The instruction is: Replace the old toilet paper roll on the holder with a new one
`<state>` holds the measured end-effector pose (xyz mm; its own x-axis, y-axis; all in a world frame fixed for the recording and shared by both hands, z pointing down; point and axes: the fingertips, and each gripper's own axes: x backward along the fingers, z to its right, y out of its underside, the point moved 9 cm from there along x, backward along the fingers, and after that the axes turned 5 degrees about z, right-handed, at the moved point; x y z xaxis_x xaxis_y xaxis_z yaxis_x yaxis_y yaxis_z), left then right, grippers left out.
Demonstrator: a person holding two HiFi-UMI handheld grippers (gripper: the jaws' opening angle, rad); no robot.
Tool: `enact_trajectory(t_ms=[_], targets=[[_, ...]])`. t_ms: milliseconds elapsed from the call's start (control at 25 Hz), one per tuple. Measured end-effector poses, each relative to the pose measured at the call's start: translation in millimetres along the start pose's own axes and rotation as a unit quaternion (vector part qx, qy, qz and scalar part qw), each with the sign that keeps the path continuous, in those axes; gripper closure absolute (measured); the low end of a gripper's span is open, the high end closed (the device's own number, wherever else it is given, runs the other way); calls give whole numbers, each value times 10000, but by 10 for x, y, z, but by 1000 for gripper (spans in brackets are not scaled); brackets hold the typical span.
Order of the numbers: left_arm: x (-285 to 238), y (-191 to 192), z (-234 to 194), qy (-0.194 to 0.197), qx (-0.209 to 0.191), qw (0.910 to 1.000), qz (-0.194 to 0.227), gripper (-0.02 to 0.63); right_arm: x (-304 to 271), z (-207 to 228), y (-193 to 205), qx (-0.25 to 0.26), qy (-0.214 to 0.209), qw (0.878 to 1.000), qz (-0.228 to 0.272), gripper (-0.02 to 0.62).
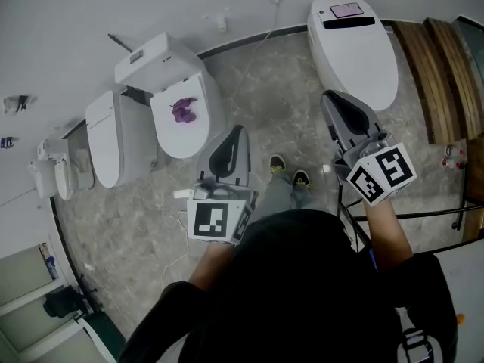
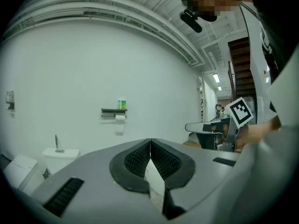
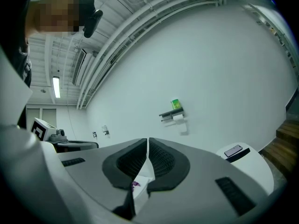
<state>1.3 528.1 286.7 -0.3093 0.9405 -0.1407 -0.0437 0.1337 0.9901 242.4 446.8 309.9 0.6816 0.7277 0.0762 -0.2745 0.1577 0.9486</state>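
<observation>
A dark holder is fixed to the white wall far ahead, with a white toilet paper roll on it and a sheet hanging down. A green-wrapped roll stands on top of the holder. The right gripper view shows the same holder, roll and green roll. In the head view the holder is a small shape on the wall. My left gripper and right gripper both point at the wall from well back, shut and empty.
A toilet with its lid up and something purple in the bowl stands ahead left. A closed toilet with a phone on it stands ahead right. Another toilet is further left. Wooden steps lie at the right.
</observation>
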Motion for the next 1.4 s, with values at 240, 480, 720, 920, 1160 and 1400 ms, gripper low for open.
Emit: enact_trajectory(t_ms=[240,480,720,920,1160,1400], targets=[[-111,26,-62,167,45,9997,142,583,-78,87,-7,-26,165,9999,-19,569],[-268,75,-297,129,121,9998,-65,583,-318,167,18,17,284,9996,-94,569],[-440,90,-645,177,145,9997,77,583,-616,123,43,172,331,9990,-253,569],[-544,147,-934,213,277,9992,188,583,-898,87,53,337,303,9982,-388,569],[-693,161,-1308,207,407,9986,258,583,-1275,43,35,428,342,9974,-467,569],[-806,184,-1542,257,425,9983,299,583,-1491,22,59,547,392,9967,-456,569]])
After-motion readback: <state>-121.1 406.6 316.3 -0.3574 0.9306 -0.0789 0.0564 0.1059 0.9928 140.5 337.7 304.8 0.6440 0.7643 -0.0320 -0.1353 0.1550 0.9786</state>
